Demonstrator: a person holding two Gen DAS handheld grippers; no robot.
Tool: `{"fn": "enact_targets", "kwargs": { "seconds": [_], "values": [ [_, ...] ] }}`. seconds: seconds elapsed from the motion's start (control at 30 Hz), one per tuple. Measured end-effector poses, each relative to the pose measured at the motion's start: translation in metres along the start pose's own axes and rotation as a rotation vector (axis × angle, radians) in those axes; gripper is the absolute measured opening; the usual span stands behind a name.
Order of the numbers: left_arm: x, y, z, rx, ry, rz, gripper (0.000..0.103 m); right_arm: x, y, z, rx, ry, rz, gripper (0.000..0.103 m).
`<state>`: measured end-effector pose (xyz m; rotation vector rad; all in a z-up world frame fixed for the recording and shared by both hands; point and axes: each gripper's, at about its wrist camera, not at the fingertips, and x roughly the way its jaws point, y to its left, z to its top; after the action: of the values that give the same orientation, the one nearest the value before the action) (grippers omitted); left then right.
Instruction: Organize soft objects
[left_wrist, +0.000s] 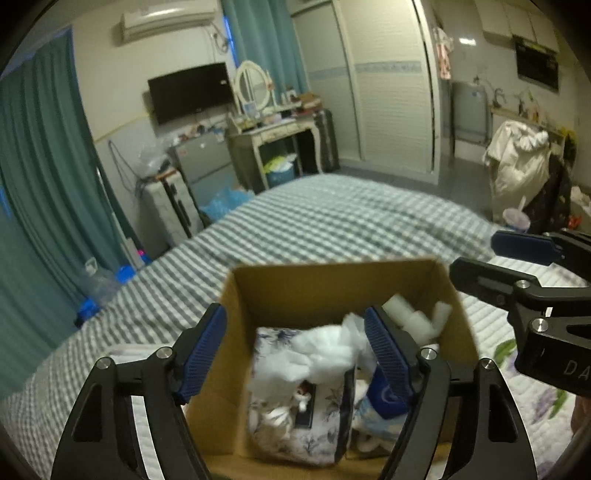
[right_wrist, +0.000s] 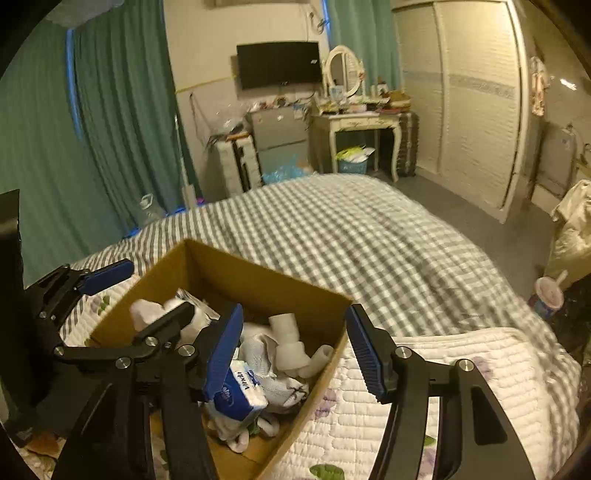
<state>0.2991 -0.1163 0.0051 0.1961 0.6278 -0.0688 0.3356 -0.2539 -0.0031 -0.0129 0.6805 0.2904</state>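
An open cardboard box (left_wrist: 325, 288) sits on the bed and holds soft things: a floral pouch (left_wrist: 295, 417), white stuffing (left_wrist: 325, 350), white foam pieces (left_wrist: 417, 317) and a blue tissue pack (right_wrist: 240, 395). My left gripper (left_wrist: 295, 350) is open and empty, straddling the box's left wall above the stuffing. My right gripper (right_wrist: 291, 347) is open and empty, straddling the box's right wall (right_wrist: 321, 373). Each gripper shows in the other's view: the right one (left_wrist: 517, 266) and the left one (right_wrist: 122, 295).
The box rests where a white floral quilt (right_wrist: 461, 369) meets a grey checked bedspread (right_wrist: 351, 236). Beyond the bed are teal curtains (right_wrist: 122, 110), a dressing table (right_wrist: 358, 122), a wardrobe (right_wrist: 472, 99) and a cup (right_wrist: 550, 295) on the right.
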Motion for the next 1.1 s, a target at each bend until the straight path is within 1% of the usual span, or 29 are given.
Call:
{"fn": "enact_targets", "kwargs": {
  "seconds": [0.07,0.13,0.2,0.23,0.27,0.3,0.37,0.4,0.43,0.47,0.5,0.53,0.6,0.63,0.67,0.77,0.87,0.93,1.0,1.07,1.1],
  "values": [
    [-0.03,0.005,0.008,0.0,-0.036,0.008,0.078,-0.02,0.004,0.006,0.004,-0.025,-0.01,0.058],
    [-0.056,0.008,0.014,0.007,-0.072,0.018,0.078,-0.057,0.011,0.015,0.007,-0.065,-0.019,0.058],
    [-0.091,0.014,0.022,0.009,-0.122,0.027,0.078,-0.087,0.018,0.023,0.002,-0.101,-0.029,0.058],
    [-0.116,0.018,0.027,0.006,-0.157,0.032,0.079,-0.109,0.024,0.028,-0.002,-0.126,-0.042,0.058],
    [-0.13,0.02,0.031,0.003,-0.176,0.034,0.082,-0.133,0.03,0.032,-0.008,-0.154,-0.055,0.058],
    [-0.146,0.024,0.034,0.0,-0.198,0.035,0.088,-0.153,0.037,0.034,-0.016,-0.176,-0.061,0.058],
    [-0.185,0.031,0.04,-0.011,-0.257,0.04,0.09,-0.188,0.048,0.038,-0.031,-0.216,-0.093,0.062],
    [-0.199,0.034,0.042,-0.016,-0.277,0.041,0.09,-0.214,0.059,0.04,-0.05,-0.246,-0.117,0.069],
    [-0.22,0.039,0.044,-0.027,-0.308,0.041,0.09,-0.231,0.065,0.04,-0.06,-0.267,-0.128,0.076],
    [-0.234,0.042,0.044,-0.035,-0.331,0.04,0.09,-0.253,0.074,0.04,-0.076,-0.292,-0.136,0.079],
    [-0.247,0.046,0.044,-0.041,-0.353,0.036,0.091,-0.264,0.079,0.039,-0.082,-0.305,-0.141,0.085],
    [-0.261,0.049,0.042,-0.046,-0.382,0.035,0.096,-0.283,0.087,0.036,-0.089,-0.326,-0.145,0.091],
    [-0.286,0.054,0.035,-0.059,-0.438,0.057,0.1,-0.31,0.096,0.029,-0.088,-0.364,-0.146,0.098],
    [-0.295,0.058,0.031,-0.067,-0.458,0.069,0.1,-0.326,0.103,0.021,-0.086,-0.381,-0.141,0.102],
    [-0.304,0.062,0.025,-0.075,-0.48,0.073,0.1,-0.336,0.108,0.014,-0.079,-0.387,-0.137,0.103],
    [-0.32,0.072,0.005,-0.101,-0.518,0.072,0.1,-0.359,0.123,-0.011,-0.066,-0.436,-0.113,0.103],
    [-0.319,0.079,-0.017,-0.086,-0.499,0.059,0.1,-0.368,0.132,-0.036,-0.055,-0.474,-0.102,0.103],
    [-0.314,0.08,-0.034,-0.096,-0.506,0.088,0.1,-0.361,0.139,-0.054,-0.039,-0.493,-0.111,0.103],
    [-0.304,0.084,-0.051,-0.094,-0.498,0.104,0.1,-0.353,0.142,-0.065,-0.018,-0.506,-0.13,0.103],
    [-0.289,0.085,-0.065,-0.094,-0.478,0.119,0.1,-0.338,0.144,-0.079,-0.009,-0.503,-0.116,0.103],
    [-0.284,0.084,-0.071,-0.088,-0.468,0.117,0.1,-0.324,0.146,-0.085,0.002,-0.483,-0.102,0.103]
  ]
}}
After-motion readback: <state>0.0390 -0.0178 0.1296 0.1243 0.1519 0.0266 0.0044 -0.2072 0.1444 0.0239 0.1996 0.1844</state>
